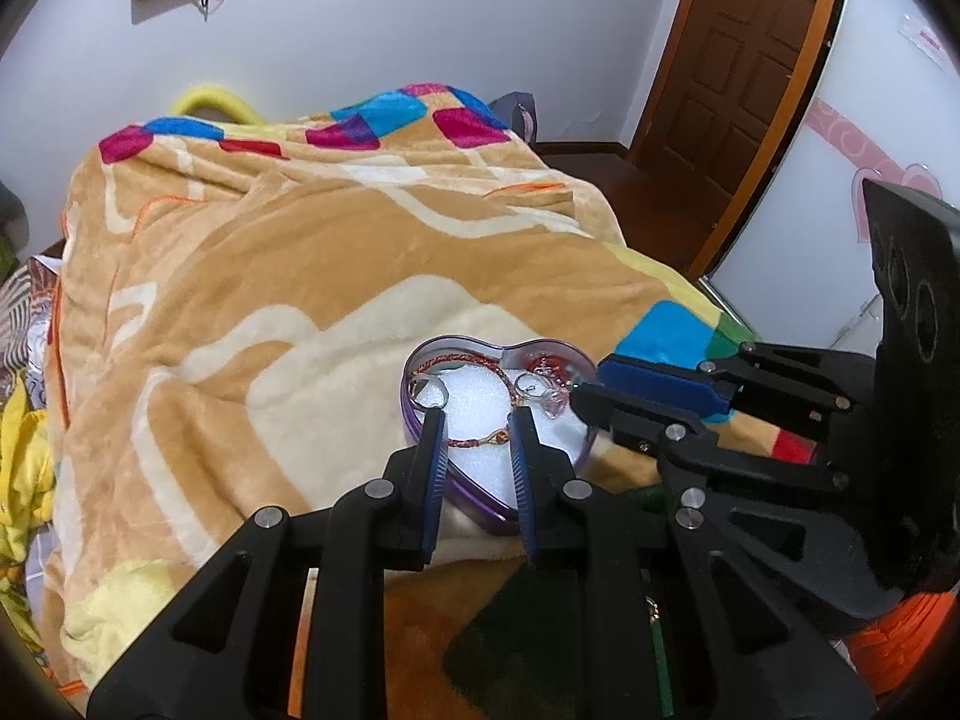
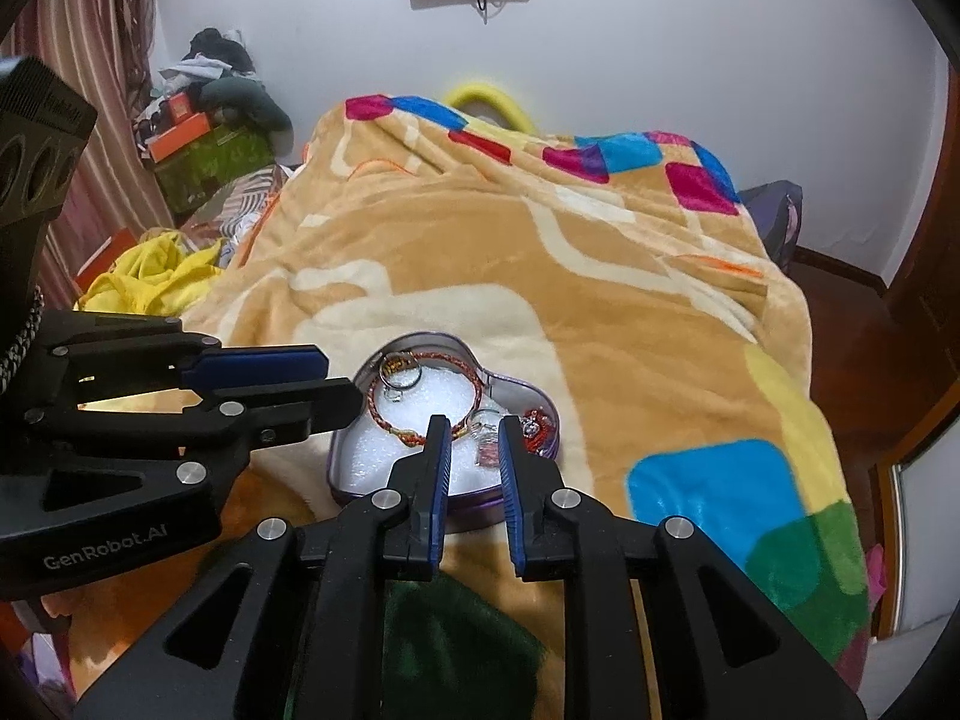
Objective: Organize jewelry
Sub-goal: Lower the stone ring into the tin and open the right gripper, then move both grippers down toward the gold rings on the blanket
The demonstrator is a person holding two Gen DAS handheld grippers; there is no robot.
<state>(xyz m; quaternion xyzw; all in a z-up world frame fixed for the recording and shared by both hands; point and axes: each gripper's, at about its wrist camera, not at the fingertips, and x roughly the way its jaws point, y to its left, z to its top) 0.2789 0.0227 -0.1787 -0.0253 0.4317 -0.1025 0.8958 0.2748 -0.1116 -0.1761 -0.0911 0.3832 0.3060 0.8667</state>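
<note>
The left gripper (image 1: 477, 417) and the right gripper (image 2: 468, 426) both hang over the heart box (image 2: 354, 489), fingers apart, holding nothing. The box sits on the blanket (image 1: 270, 300). Inside lie a red bracelet (image 2: 432, 375) and rings (image 1: 531, 387). Farther back is the door (image 1: 738, 54).

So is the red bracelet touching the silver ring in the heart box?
Cannot tell. In the right wrist view the silver ring sits inside the red bracelet loop in the heart box, but neither view shows contact or a gap plainly.
</note>
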